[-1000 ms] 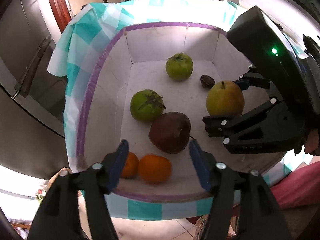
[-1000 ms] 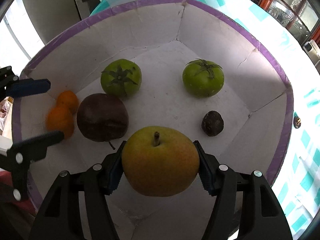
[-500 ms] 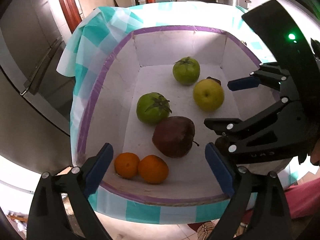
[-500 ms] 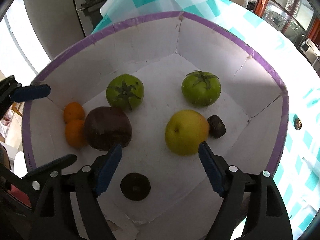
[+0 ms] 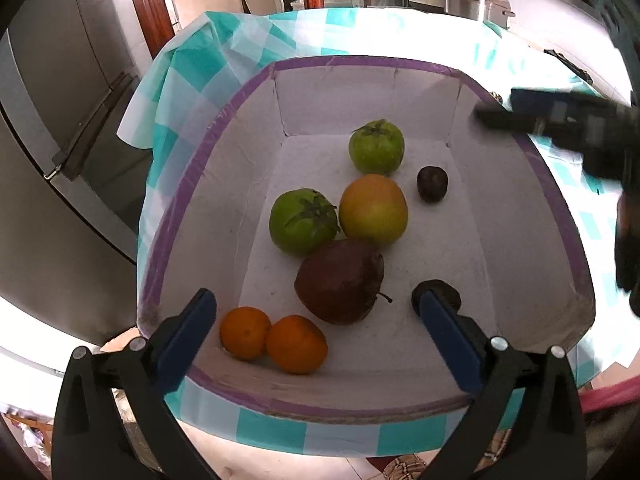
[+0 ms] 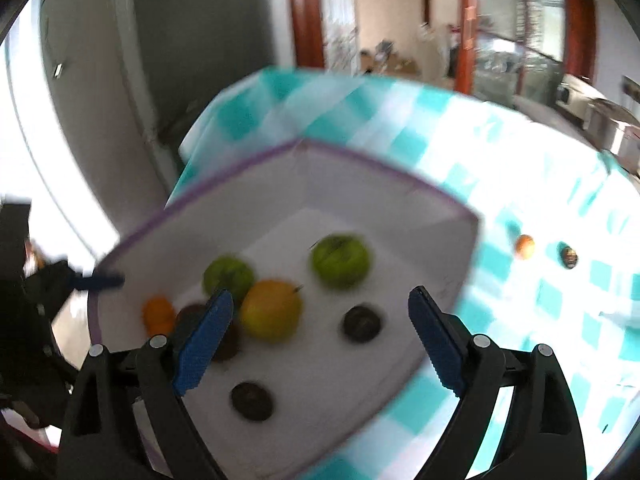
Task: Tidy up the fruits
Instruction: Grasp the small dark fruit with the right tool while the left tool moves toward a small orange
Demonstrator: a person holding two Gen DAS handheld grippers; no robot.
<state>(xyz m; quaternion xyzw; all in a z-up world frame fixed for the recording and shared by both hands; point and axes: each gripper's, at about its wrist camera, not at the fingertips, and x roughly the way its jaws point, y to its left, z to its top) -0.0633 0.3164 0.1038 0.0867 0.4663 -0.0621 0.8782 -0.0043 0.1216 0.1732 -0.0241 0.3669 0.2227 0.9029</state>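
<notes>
Partly hidden dark fruit (image 5: 442, 293) behind left tool (image 5: 314, 320), right view blurred

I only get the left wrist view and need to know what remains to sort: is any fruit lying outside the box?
Observer: Yes, a small orange lies on the checked tablecloth beyond the box.
Operator: Anything else out there?
Observer: A small dark fruit lies just right of it, not touching it.
Operator: Is the right gripper carrying anything?
Observer: No, the right gripper is open and empty.
</notes>
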